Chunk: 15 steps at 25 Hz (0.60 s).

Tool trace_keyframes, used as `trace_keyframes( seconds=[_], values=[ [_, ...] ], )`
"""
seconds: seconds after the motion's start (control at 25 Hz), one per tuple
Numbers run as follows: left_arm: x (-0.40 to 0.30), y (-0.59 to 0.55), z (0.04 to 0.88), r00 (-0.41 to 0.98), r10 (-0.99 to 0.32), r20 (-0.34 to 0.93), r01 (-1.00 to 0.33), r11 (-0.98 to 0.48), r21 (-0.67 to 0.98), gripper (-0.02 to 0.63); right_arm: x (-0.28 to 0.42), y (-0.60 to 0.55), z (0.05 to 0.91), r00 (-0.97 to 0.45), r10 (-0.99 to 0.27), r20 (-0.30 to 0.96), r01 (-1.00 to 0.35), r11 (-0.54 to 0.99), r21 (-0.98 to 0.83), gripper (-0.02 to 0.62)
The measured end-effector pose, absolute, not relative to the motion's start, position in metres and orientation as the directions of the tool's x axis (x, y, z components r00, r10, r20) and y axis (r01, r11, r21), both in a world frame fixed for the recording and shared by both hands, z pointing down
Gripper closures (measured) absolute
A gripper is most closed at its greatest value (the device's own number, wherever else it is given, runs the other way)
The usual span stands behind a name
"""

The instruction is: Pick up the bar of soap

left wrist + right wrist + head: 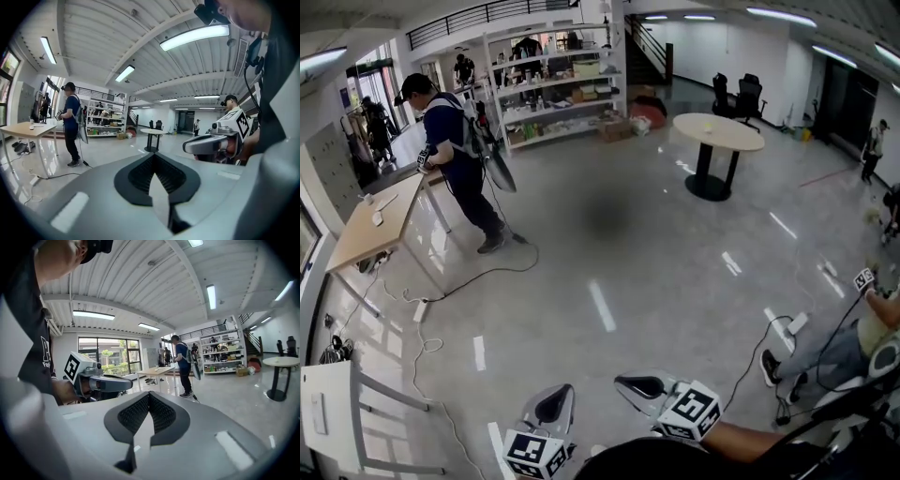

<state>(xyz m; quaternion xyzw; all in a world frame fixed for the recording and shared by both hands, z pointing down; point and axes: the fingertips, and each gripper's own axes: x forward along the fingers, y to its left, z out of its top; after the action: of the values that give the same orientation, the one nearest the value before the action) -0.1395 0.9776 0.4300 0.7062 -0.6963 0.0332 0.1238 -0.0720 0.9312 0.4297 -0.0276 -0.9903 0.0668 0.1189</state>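
**Left tool** (553, 403): grey two-jaw body with black ribbed pads. Jaws closed tip to tip, nothing between them. Held low at the person's front, pointing roughly level across the hall.

**Right tool** (636, 383): same build. Jaws fully closed, nothing held. It sits just beside the left tool and near parallel to it.

**Bar of soap**: not found in any view, so its place cannot be told.

**Step in hand, as judged**: locating the soap, before any approach. To do it well:
- Turn head and tools toward a likely surface until the bar shows.
- Choose one tool and part its jaws wider than the bar before closing in.
- Meet the bar across its narrow sides with the pads flat. Soap is probably slick and may slip out of a tilted or hard pinch.

**Containers**: white open shelving rack (551, 87) at the far wall, its shelves loaded with brown cardboard boxes (581, 94) and mixed goods. What the boxes hold cannot be seen.

**Surfaces**:
- Pale wooden rectangular surface (370, 239) at the left, carrying small white items (377, 217) too small to name.
- Round beige surface on a black pedestal (718, 131), far right.

**Other**: person in a blue top (450, 141) beside the wooden surface, and a glossy grey floor (656, 262).
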Motion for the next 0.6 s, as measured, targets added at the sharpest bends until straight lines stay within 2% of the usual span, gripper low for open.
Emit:
trace_keyframes(
  seconds=[0.2, 0.44, 0.6],
  values=[
    [-0.161, 0.972, 0.441, 0.109, -0.966, 0.232, -0.985, -0.073, 0.159, 0.598, -0.085, 0.925, 0.428, -0.969, -0.022, 0.245, -0.054, 0.991, -0.121, 0.588],
    [-0.152, 0.947, 0.437, 0.208, -0.953, 0.222, -0.971, -0.174, 0.163, 0.598, -0.055, 0.910, 0.425, -0.954, -0.160, 0.255, -0.194, 0.974, -0.118, 0.588],
    [-0.141, 0.949, 0.426, 0.247, -0.946, 0.211, -0.963, -0.215, 0.163, 0.598, -0.043, 0.924, 0.425, -0.948, -0.184, 0.258, -0.225, 0.965, -0.137, 0.588]
  ],
)
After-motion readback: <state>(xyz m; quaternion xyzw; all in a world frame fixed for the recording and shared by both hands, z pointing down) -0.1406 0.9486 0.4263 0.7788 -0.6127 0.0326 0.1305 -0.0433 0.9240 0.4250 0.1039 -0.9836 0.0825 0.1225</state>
